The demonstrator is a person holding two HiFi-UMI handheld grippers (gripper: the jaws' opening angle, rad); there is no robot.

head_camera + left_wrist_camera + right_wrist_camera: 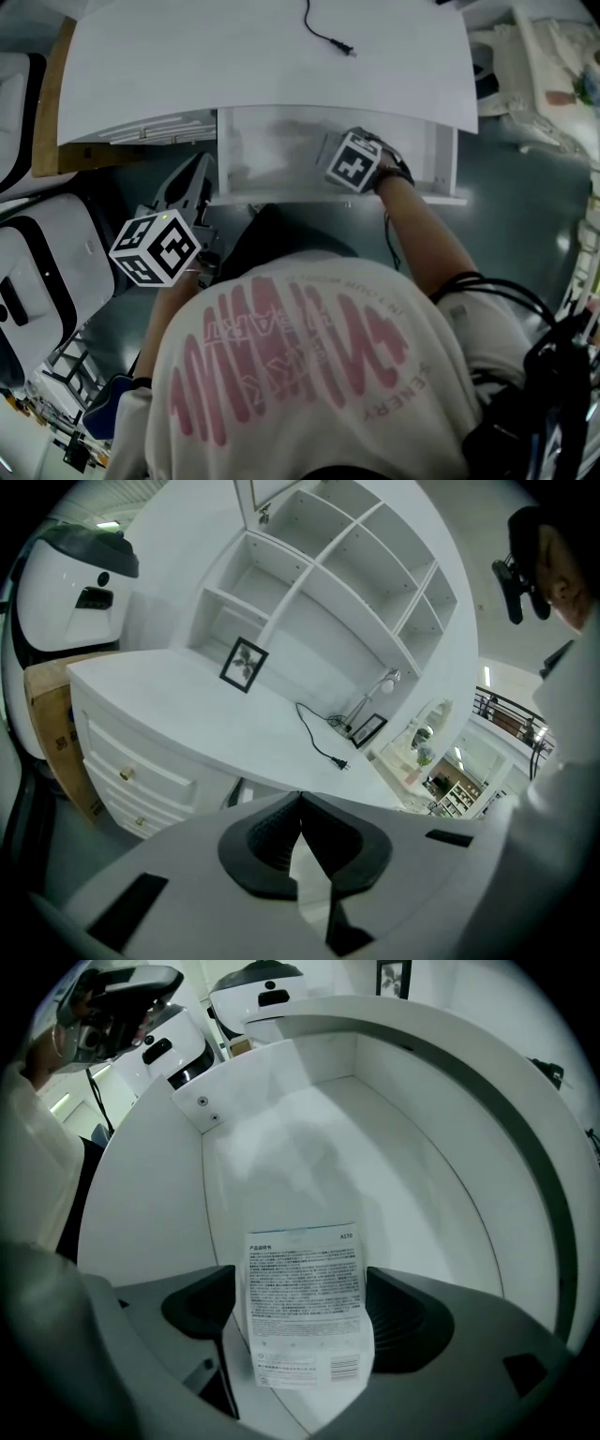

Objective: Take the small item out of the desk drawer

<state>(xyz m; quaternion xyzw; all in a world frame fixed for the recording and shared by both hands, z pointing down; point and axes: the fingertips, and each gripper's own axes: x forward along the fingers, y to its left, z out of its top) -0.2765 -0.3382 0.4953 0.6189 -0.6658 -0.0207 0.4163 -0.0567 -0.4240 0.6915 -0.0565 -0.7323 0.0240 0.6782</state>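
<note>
The desk drawer (272,141) stands pulled out under the white desk top (234,56). My right gripper (349,159) reaches into it from the right. In the right gripper view a small white packet with printed text (304,1297) stands between the two jaws, and my right gripper (302,1321) is shut on its side edges just above the drawer floor (281,1147). The rest of the drawer floor is bare. My left gripper (192,173) hangs outside the drawer at its left front corner. Its fingertips (300,799) meet with nothing between them.
A black power cable (323,33) lies on the desk top. A column of small side drawers (131,775) sits to the left of the open one. Shelves (328,564) and a picture frame (244,664) rise behind the desk. A white chair (28,253) stands at the left.
</note>
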